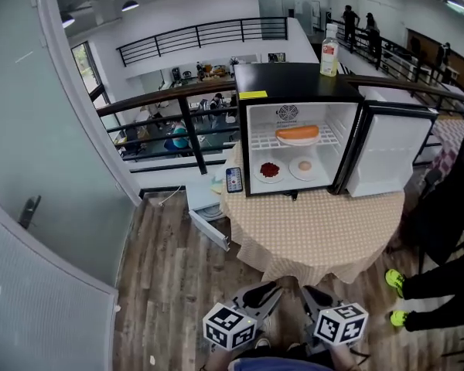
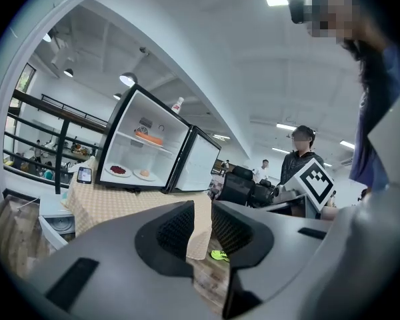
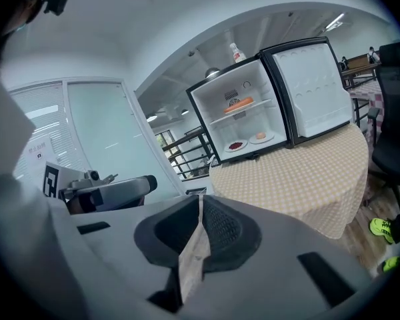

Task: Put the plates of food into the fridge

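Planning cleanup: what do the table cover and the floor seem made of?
Table cover: likely woven cloth, matte tan check, draping in folds over the edge. Floor: wood or wood-look planks, low sheen, with visible grain and seams.

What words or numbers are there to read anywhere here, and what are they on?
No text here can be read.
Round logo on the fridge's back wall: too small to read.
Yellow sticker on the fridge's top edge: too small to read.
Label on the bottle on top of the fridge: blurred.
Notice at the far left of the right gripper view: blurred.
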